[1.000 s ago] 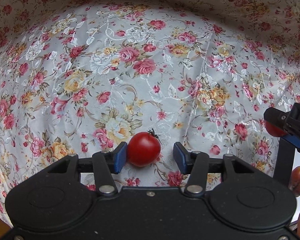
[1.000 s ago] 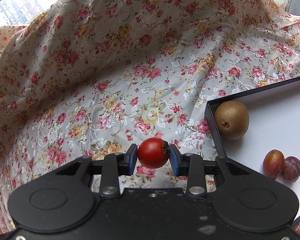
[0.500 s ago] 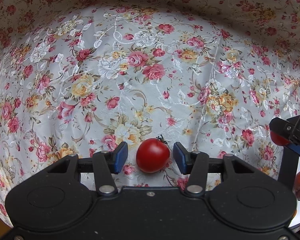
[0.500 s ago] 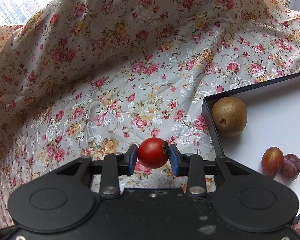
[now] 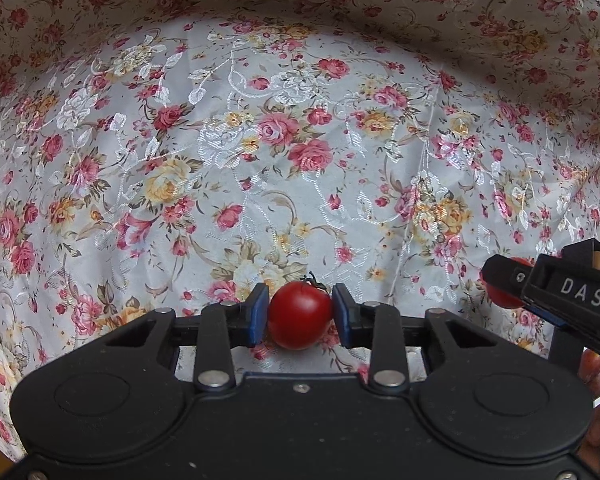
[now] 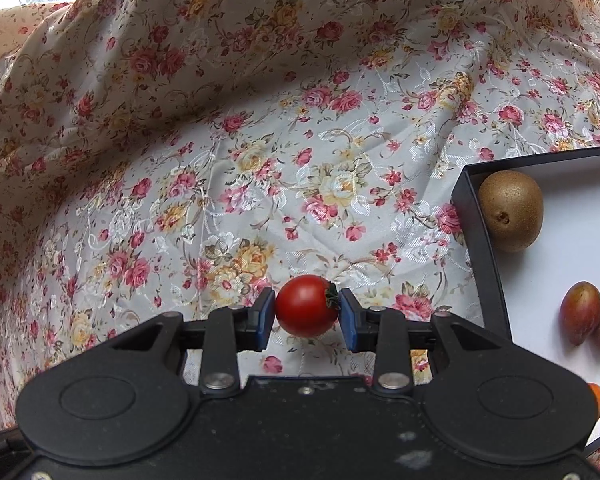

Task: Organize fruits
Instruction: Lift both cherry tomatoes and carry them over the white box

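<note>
Your left hand-held gripper (image 5: pixel 300 314) is closing on a tomato (image 5: pixel 299 315) lying on the surface (image 5: pixel 260 168); your right hand-held gripper (image 6: pixel 307 312) grips another tomato (image 6: pixel 306 305).

A kiwi (image 6: pixel 511 210) and two plums (image 6: pixel 580 312) (side by side) are placed in the box (image 6: pixel 485 264), right of the cloth (image 6: pixel 260 160).

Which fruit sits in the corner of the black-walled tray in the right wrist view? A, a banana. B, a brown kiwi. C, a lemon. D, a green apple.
B: a fuzzy brown kiwi lies in the corner of the tray, with two reddish-purple plums farther along its white floor.
</note>
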`<state>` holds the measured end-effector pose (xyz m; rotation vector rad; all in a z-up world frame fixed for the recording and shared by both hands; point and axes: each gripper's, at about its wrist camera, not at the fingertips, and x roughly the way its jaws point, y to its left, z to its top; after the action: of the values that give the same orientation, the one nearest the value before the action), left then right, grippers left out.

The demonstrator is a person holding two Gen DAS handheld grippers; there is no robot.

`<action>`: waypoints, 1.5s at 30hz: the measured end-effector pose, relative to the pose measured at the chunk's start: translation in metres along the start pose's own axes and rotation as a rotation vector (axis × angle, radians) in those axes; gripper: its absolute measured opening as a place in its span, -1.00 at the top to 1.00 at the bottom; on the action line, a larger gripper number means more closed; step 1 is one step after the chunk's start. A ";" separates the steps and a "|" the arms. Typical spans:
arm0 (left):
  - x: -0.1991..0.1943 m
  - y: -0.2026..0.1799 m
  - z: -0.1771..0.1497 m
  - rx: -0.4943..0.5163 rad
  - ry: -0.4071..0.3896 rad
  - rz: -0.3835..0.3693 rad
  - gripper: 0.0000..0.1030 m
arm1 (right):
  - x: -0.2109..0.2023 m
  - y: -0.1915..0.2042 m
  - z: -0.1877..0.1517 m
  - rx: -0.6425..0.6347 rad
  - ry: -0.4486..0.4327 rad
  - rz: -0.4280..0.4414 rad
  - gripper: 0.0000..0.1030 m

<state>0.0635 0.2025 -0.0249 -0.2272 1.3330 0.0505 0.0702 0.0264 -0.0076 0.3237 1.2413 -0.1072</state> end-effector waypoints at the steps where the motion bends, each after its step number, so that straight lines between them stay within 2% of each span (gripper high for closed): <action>1: -0.002 0.002 0.001 -0.001 -0.012 0.014 0.18 | 0.003 0.001 -0.001 -0.007 0.018 0.006 0.30; 5: -0.005 0.013 0.008 -0.023 -0.039 0.048 0.17 | 0.015 0.008 -0.005 -0.042 0.084 -0.004 0.30; 8: -0.002 0.021 0.012 -0.047 -0.026 0.057 0.17 | 0.022 0.016 -0.009 -0.075 0.112 -0.020 0.30; 20: 0.006 0.027 0.012 -0.076 -0.012 0.044 0.15 | 0.028 0.036 -0.019 -0.178 0.073 -0.099 0.28; 28: 0.006 0.029 0.013 -0.094 0.000 0.040 0.16 | 0.029 0.042 -0.024 -0.197 0.070 -0.105 0.28; 32: -0.003 0.028 0.014 -0.094 -0.031 0.076 0.17 | 0.022 0.033 -0.021 -0.192 0.073 -0.073 0.30; 36: -0.011 0.027 0.016 -0.108 -0.081 0.108 0.17 | 0.006 0.025 -0.017 -0.166 0.029 -0.028 0.30; 40: -0.010 0.024 0.016 -0.126 -0.086 0.136 0.17 | -0.010 0.017 -0.016 -0.145 -0.030 -0.010 0.30; 43: -0.010 0.020 0.016 -0.139 -0.086 0.135 0.17 | -0.026 0.006 -0.014 -0.132 -0.089 -0.004 0.30; 45: -0.012 0.010 0.015 -0.124 -0.108 0.159 0.17 | -0.039 -0.004 -0.013 -0.126 -0.142 -0.006 0.30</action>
<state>0.0731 0.2161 -0.0119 -0.2198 1.2395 0.2767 0.0449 0.0223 0.0245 0.1998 1.1031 -0.0553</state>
